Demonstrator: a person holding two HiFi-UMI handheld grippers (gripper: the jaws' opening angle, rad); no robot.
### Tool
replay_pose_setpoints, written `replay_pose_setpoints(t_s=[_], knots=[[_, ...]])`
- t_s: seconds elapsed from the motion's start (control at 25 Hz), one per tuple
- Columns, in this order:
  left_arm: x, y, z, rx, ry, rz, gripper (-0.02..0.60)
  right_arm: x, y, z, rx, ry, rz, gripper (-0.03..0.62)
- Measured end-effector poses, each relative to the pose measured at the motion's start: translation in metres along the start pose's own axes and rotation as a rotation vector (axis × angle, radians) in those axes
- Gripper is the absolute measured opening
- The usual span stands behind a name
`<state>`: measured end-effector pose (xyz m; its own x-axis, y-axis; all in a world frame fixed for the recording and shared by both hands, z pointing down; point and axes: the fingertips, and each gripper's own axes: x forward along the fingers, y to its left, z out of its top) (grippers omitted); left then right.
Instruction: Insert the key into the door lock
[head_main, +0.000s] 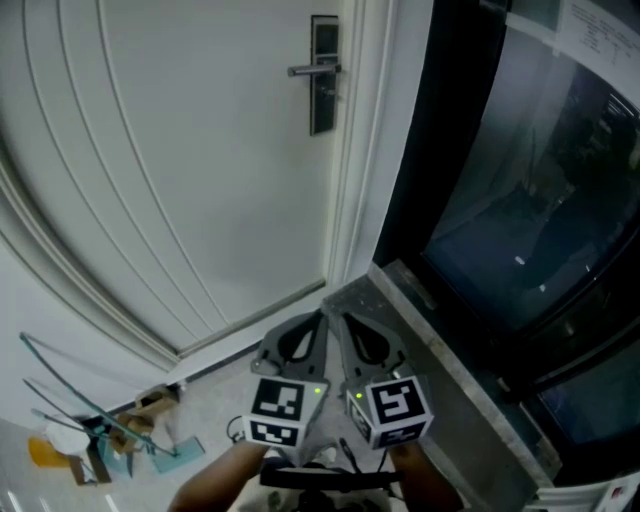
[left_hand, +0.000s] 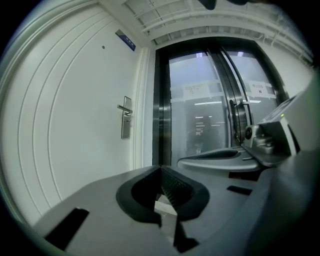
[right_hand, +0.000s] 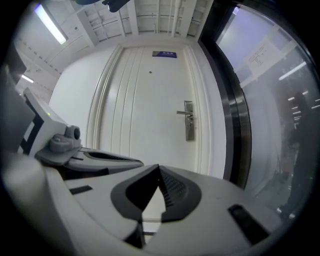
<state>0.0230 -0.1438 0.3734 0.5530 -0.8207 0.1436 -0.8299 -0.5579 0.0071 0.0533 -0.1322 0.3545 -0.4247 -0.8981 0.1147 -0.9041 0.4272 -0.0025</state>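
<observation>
Closest to us, low in the head view, the left tool (head_main: 318, 318) and right tool (head_main: 337, 318) sat side by side. Each had its jaws drawn together at the tips, with nothing we could make out gripped between them. We saw no key in any view. The door lock (head_main: 323, 75) stood well apart from both, up and ahead on the white door (head_main: 200, 160), with its plate upright and its lever pointing away from the frame. It lay almost in line with both tools, so we judged neither hand clearly nearer.
</observation>
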Motion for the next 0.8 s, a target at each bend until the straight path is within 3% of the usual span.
replay_pose_setpoints(t_s=[0.8], knots=[[-0.074, 0.048, -0.02, -0.023, 0.016, -0.112, 0.009, 0.003, 0.085, -0.012, -0.014, 0.047, -0.111, 0.011]])
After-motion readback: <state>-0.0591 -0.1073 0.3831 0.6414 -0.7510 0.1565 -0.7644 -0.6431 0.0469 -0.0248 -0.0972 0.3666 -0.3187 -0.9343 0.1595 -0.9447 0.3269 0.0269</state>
